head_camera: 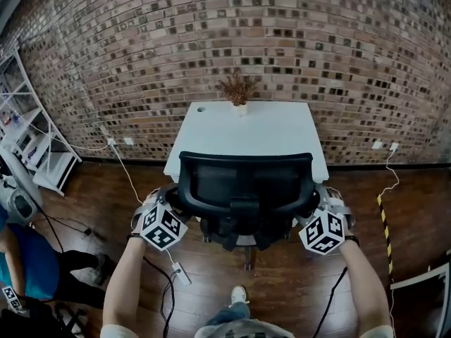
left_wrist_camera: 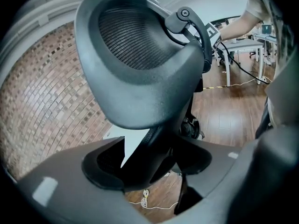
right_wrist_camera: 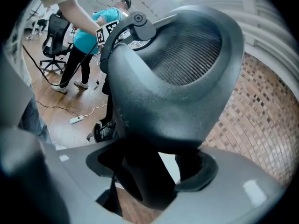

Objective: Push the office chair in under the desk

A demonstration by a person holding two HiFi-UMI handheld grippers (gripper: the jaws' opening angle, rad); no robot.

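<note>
The black mesh-backed office chair (head_camera: 243,182) stands in front of the white desk (head_camera: 246,129), its backrest top overlapping the desk's near edge in the head view. My left gripper (head_camera: 173,203) is shut on the left edge of the backrest, and my right gripper (head_camera: 316,206) on the right edge. In the left gripper view the black backrest frame (left_wrist_camera: 140,64) runs down between the jaws of the left gripper (left_wrist_camera: 149,167). The right gripper view shows the backrest (right_wrist_camera: 177,83) the same way, clamped in the right gripper (right_wrist_camera: 152,171). The seat and base are mostly hidden.
A small dried plant (head_camera: 238,90) sits at the desk's far edge against the brick wall (head_camera: 282,41). A white shelf (head_camera: 35,139) stands at the left. A power strip (head_camera: 180,273) and cables lie on the wood floor. A person in teal (head_camera: 28,259) is at lower left.
</note>
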